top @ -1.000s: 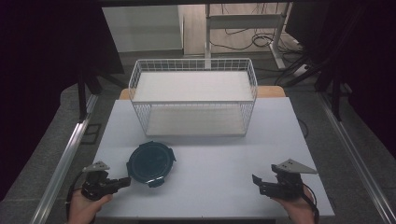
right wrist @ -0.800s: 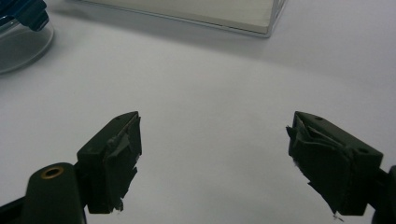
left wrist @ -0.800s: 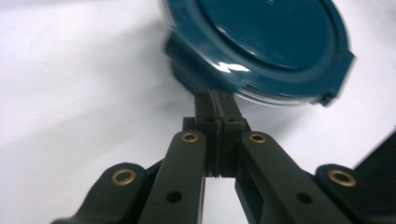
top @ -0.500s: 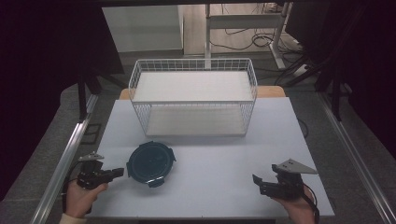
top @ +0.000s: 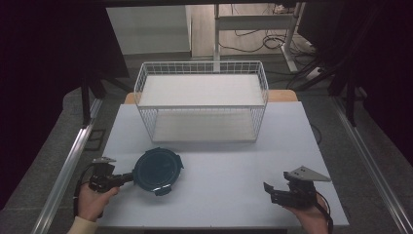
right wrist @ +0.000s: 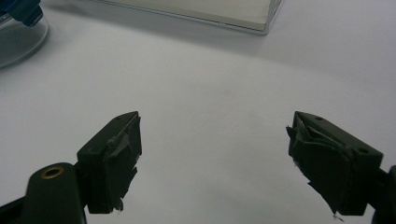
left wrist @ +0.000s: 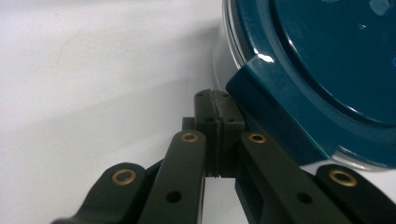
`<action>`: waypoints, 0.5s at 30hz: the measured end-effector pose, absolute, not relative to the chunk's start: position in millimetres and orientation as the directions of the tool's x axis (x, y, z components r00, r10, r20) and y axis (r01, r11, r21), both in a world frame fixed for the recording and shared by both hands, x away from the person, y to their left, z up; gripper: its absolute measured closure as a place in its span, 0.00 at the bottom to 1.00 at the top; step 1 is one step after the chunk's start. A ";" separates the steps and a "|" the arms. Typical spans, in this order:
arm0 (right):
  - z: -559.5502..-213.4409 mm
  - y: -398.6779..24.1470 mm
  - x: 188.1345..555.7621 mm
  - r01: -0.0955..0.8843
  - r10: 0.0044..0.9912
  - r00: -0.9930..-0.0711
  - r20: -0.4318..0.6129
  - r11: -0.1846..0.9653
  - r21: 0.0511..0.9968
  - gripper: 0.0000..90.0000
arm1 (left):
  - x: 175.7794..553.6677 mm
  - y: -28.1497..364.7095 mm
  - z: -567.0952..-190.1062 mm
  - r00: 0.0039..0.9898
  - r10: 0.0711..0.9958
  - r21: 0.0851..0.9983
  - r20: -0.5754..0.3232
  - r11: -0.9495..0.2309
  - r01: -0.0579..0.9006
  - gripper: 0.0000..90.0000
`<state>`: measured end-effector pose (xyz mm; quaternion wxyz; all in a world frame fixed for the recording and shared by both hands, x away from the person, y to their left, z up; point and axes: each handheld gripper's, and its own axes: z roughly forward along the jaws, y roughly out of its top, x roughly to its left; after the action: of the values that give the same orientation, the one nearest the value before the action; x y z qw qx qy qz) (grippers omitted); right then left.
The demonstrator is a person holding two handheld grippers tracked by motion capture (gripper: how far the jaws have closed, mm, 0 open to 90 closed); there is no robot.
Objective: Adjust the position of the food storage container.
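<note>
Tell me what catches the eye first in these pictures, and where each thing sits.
The dark teal round lidded container stands out on the pale table, at its near left, with the left gripper shut at its edge. Behind it, at the table's far middle, sits an empty white wire basket. The right gripper rests open at the near right, apart from both.

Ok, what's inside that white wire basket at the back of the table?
The wire basket looks empty: through its mesh the high view shows a bare pale floor and nothing standing in it. The teal-lidded container sits outside, nearer the left hand-held gripper; its contents are hidden under the lid.
</note>
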<state>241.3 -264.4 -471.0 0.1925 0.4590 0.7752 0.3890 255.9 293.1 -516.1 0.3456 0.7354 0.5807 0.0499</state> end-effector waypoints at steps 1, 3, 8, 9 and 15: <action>-471.1 -264.5 241.4 0.562 0.861 -0.505 0.059 0.276 0.780 0.19 | 257.8 292.0 -517.1 0.322 0.888 0.563 -0.328 -0.090 0.822 1.00; -471.4 -264.8 241.7 0.563 0.861 -0.505 0.062 0.274 0.780 0.19 | 260.9 289.6 -519.1 0.325 0.886 0.560 -0.331 -0.093 0.823 1.00; -472.3 -265.6 242.3 0.562 0.861 -0.505 0.055 0.280 0.779 0.19 | 264.5 287.2 -518.5 0.323 0.884 0.562 -0.338 -0.085 0.822 1.00; -472.3 -265.3 242.2 0.563 0.861 -0.506 0.058 0.278 0.778 0.19 | 265.1 286.7 -518.0 0.324 0.883 0.564 -0.340 -0.084 0.822 1.00; -471.8 -265.6 242.6 0.563 0.861 -0.505 0.060 0.276 0.779 0.19 | 269.6 281.0 -517.1 0.332 0.879 0.561 -0.342 -0.093 0.822 1.00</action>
<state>242.6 -265.6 -471.8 0.1915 0.4593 0.7754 0.3888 269.6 281.0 -517.1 0.3486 0.7380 0.5764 0.0406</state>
